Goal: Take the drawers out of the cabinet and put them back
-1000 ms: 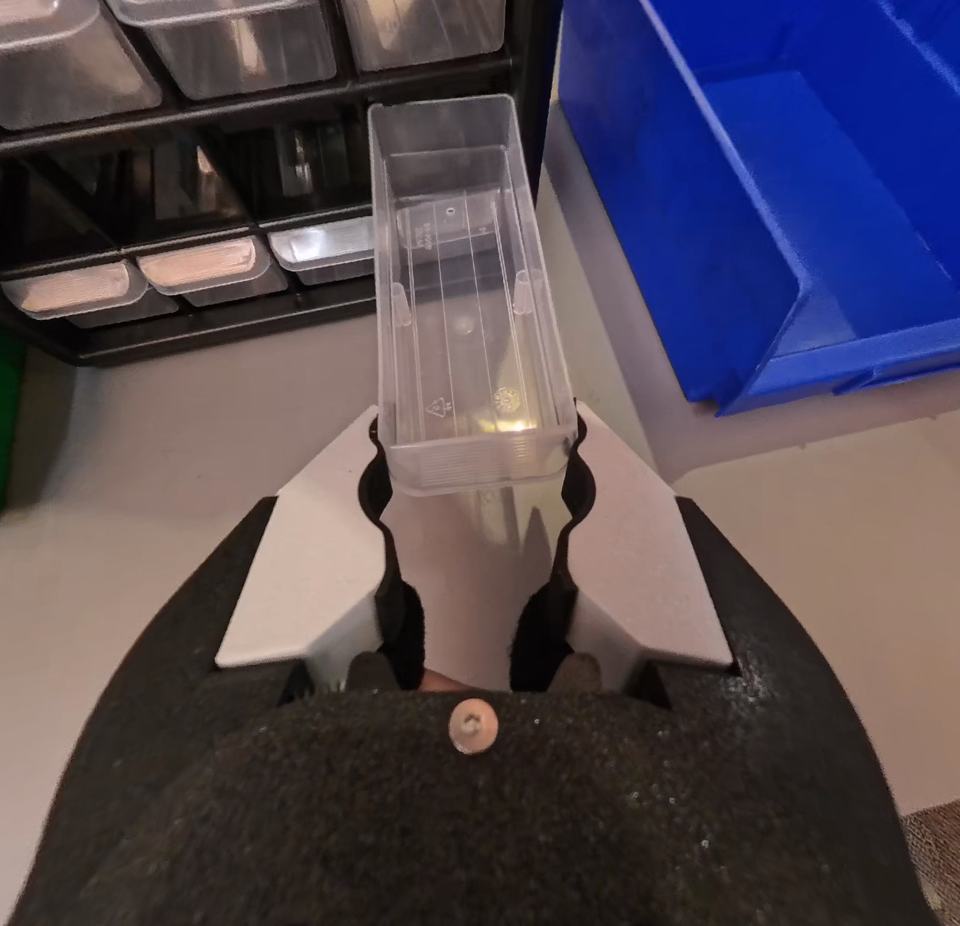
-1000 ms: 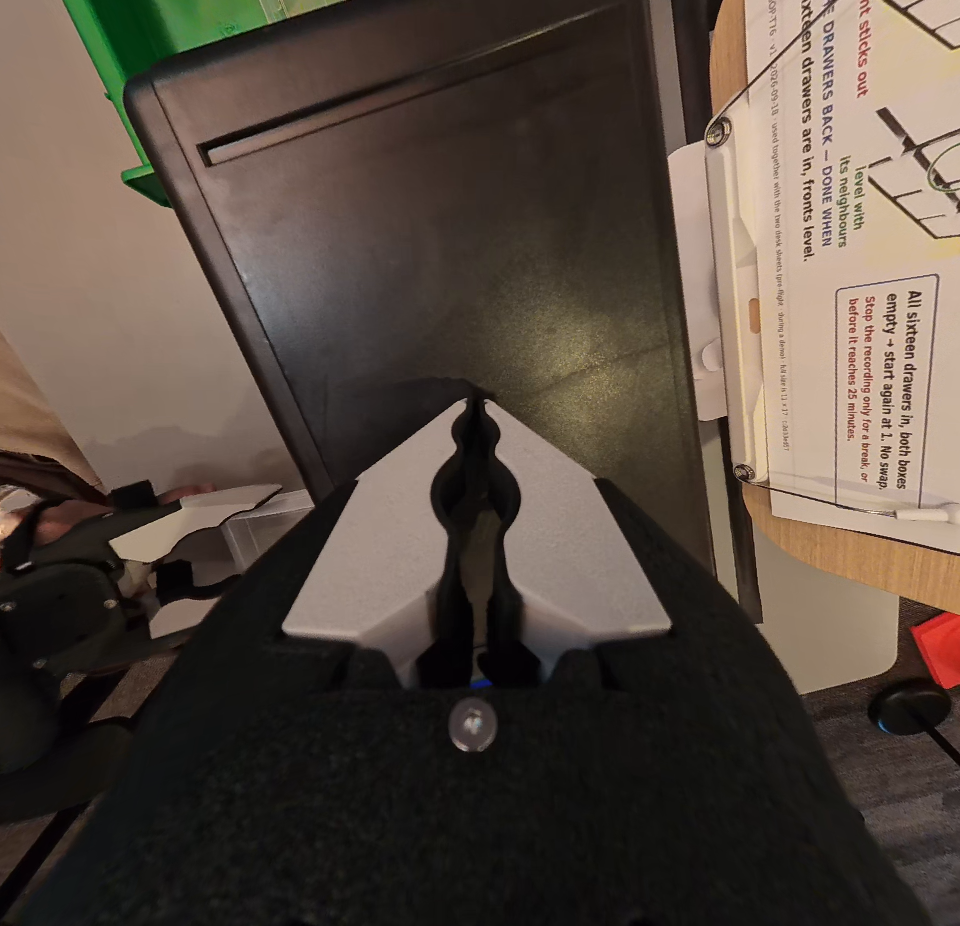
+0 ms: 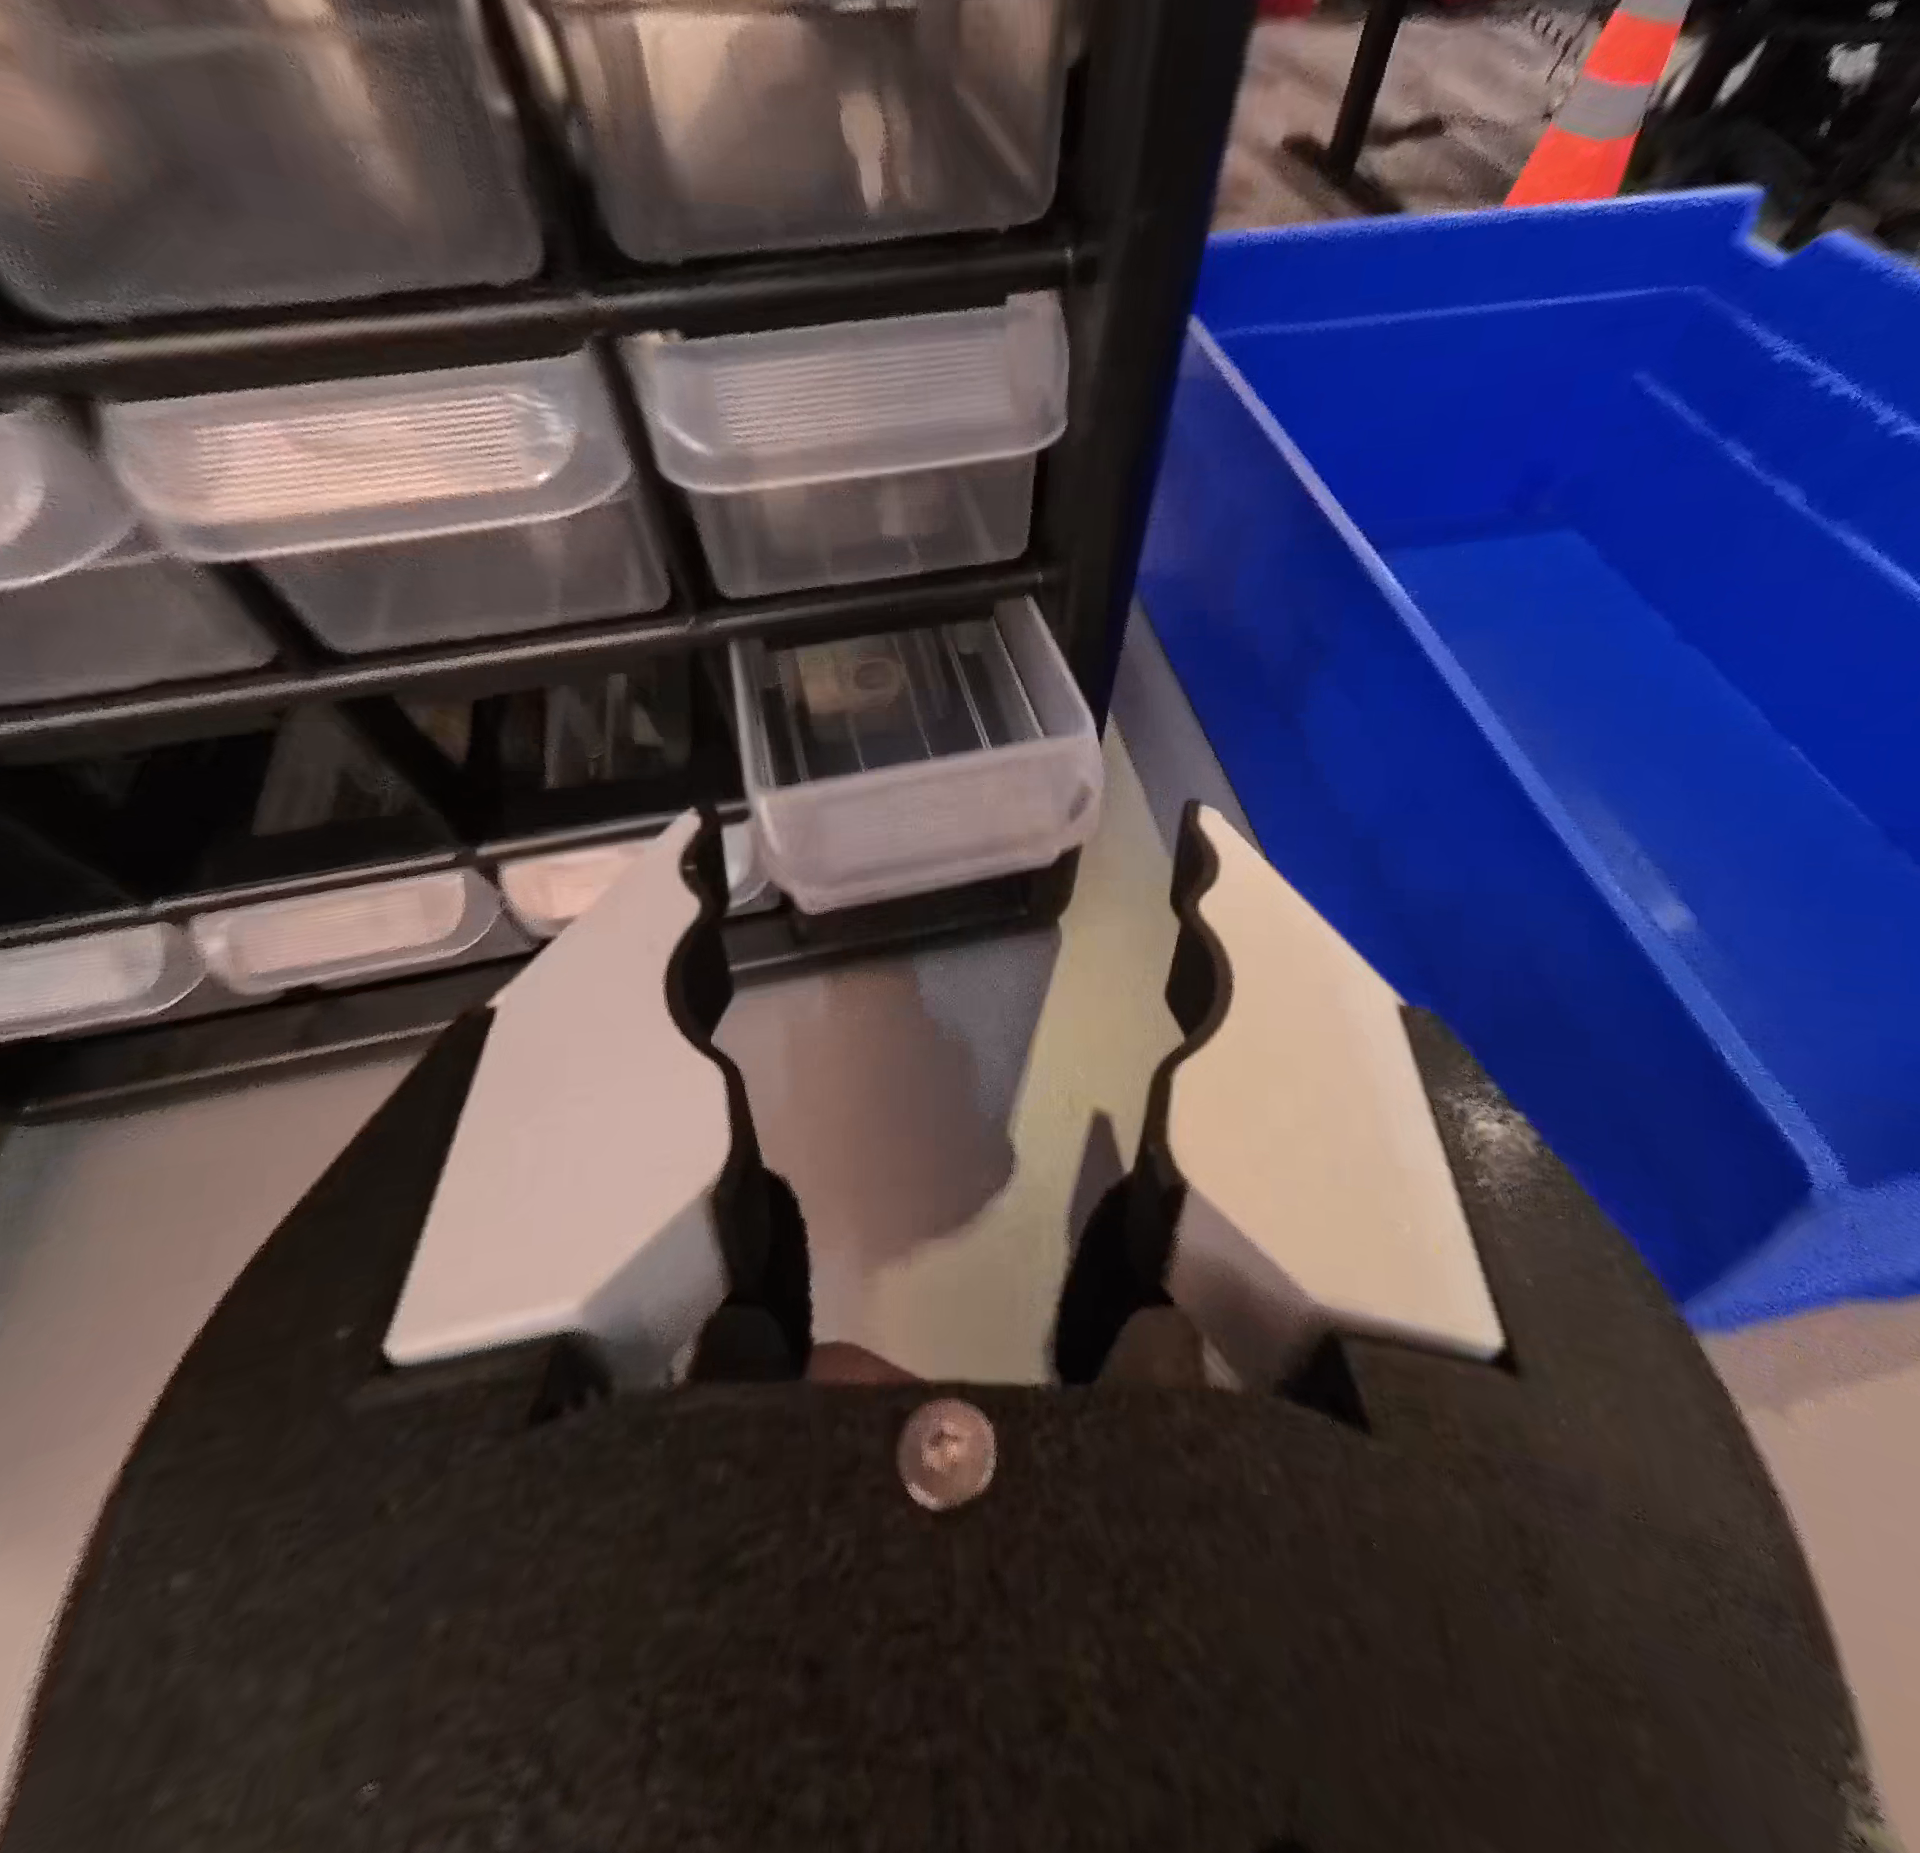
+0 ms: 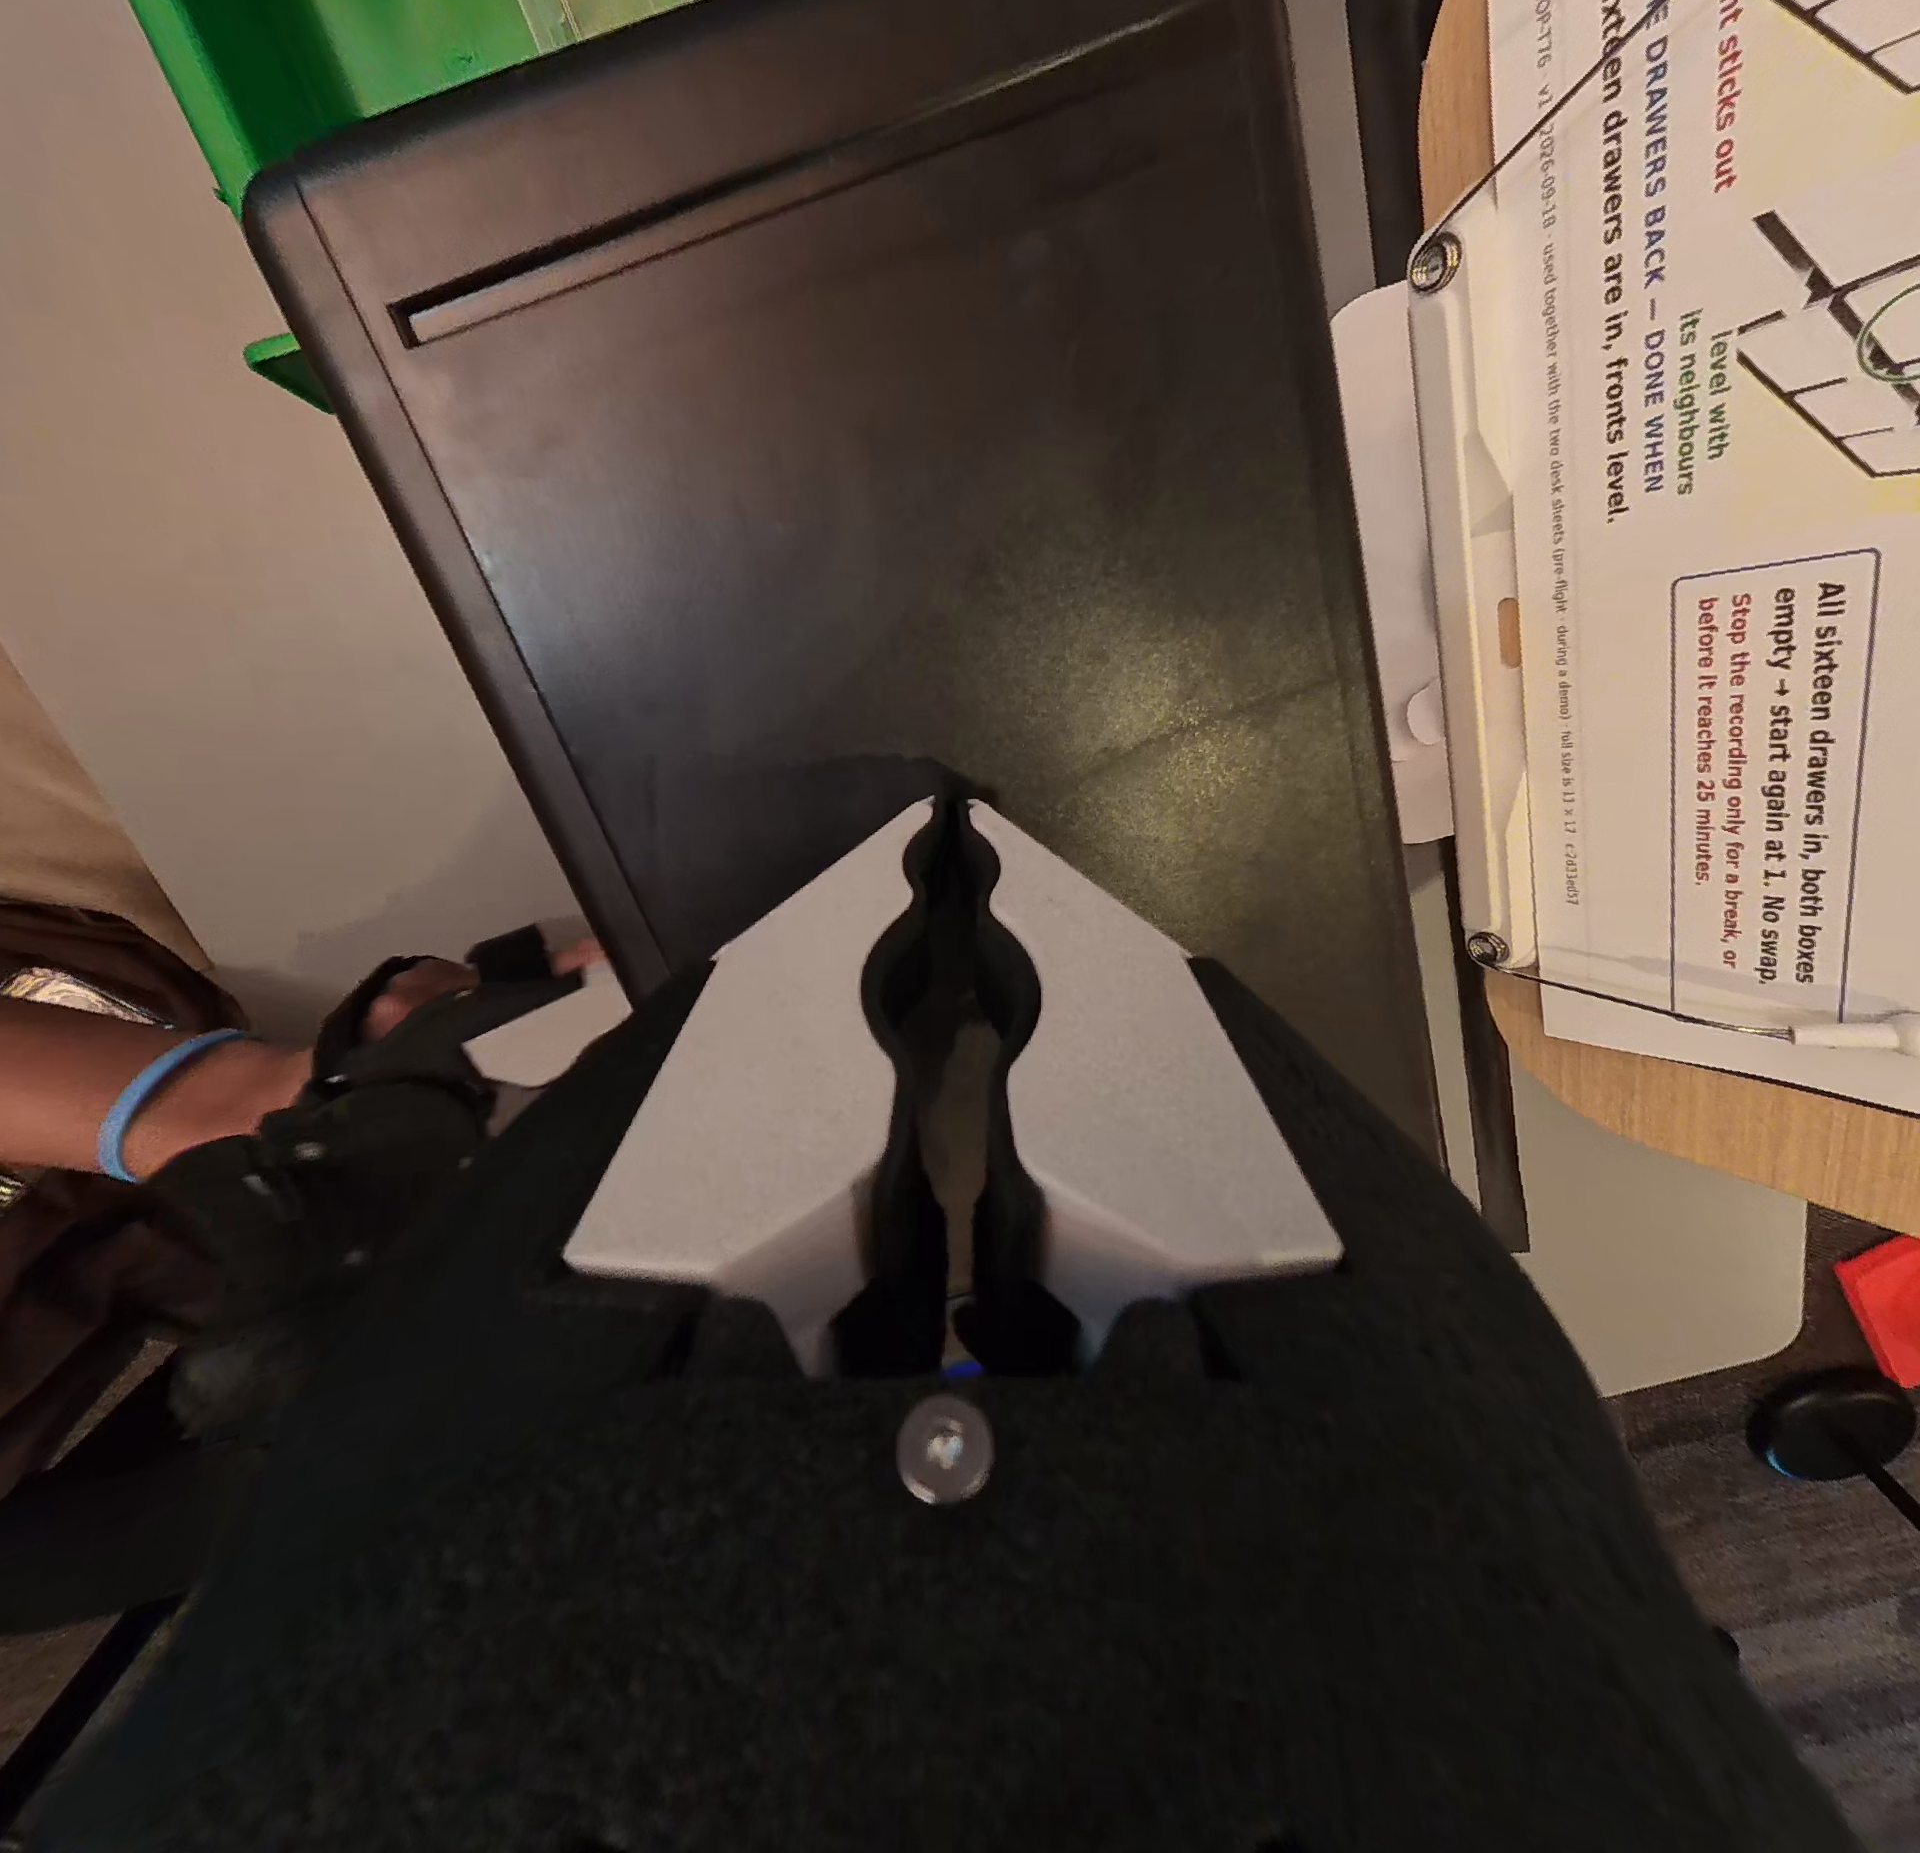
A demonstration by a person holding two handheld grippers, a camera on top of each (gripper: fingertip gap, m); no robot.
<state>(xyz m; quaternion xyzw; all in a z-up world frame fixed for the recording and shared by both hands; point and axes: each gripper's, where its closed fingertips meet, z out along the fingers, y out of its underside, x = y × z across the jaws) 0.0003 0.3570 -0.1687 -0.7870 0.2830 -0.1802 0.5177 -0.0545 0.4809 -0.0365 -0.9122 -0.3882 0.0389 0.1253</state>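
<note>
One clear drawer sits only partway into the black cabinet, in the slot at the cabinet's right edge, one row above the bottom row, with its front still standing proud of the frame. My left gripper hangs just in front of that drawer with its jaws spread wide and nothing between them, and I judge that it is placed there so the drawer front lies straight ahead of the gap, ready for a push to seat it level with its neighbours. Two slots to the left of it in the same row look dark and without drawers, so I take the refilling to be unfinished. Above that row the drawers sit in place; those below it are half hidden by my gripper.

Just to the right of the cabinet stands a blue bin, open side towards me, and what shows of it holds nothing; it is handy there as a place for removed drawers.

My right gripper has its jaws pressed together on nothing, tips against the cabinet's flat black top. I judge I keep it there to steady the cabinet against the push. Right of the cabinet a printed sheet lies on a wooden table.
</note>
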